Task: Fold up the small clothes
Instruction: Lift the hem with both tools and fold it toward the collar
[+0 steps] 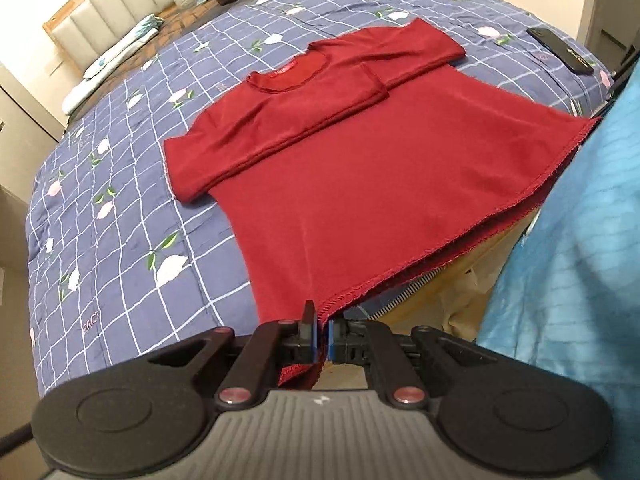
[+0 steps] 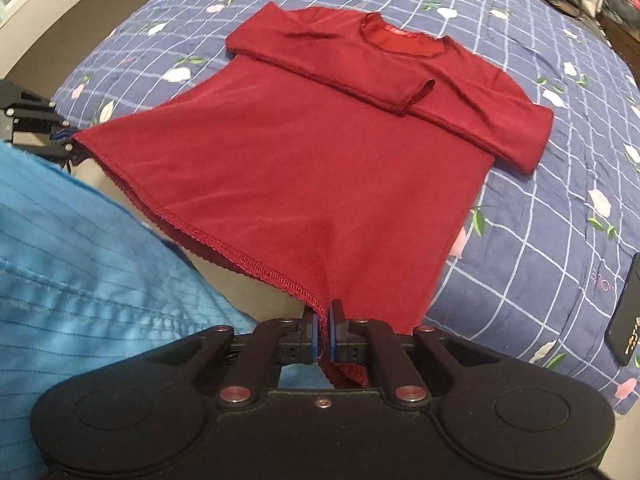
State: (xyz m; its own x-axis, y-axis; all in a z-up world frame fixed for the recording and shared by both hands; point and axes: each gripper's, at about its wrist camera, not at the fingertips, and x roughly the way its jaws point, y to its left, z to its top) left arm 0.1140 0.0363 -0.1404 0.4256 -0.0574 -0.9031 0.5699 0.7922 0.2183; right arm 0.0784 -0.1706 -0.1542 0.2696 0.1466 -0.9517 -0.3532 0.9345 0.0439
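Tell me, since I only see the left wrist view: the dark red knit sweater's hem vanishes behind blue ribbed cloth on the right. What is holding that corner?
Observer: The right gripper is shut on that corner of the dark red knit sweater, right at the stitched edge.
Operator: Is the whole corner tucked inside it?
Observer: No. A bit of hem pokes out behind the blue pads, toward the camera.

Red top (image 1: 340,184) and phone (image 1: 560,50) on quilted bed (image 1: 120,220)
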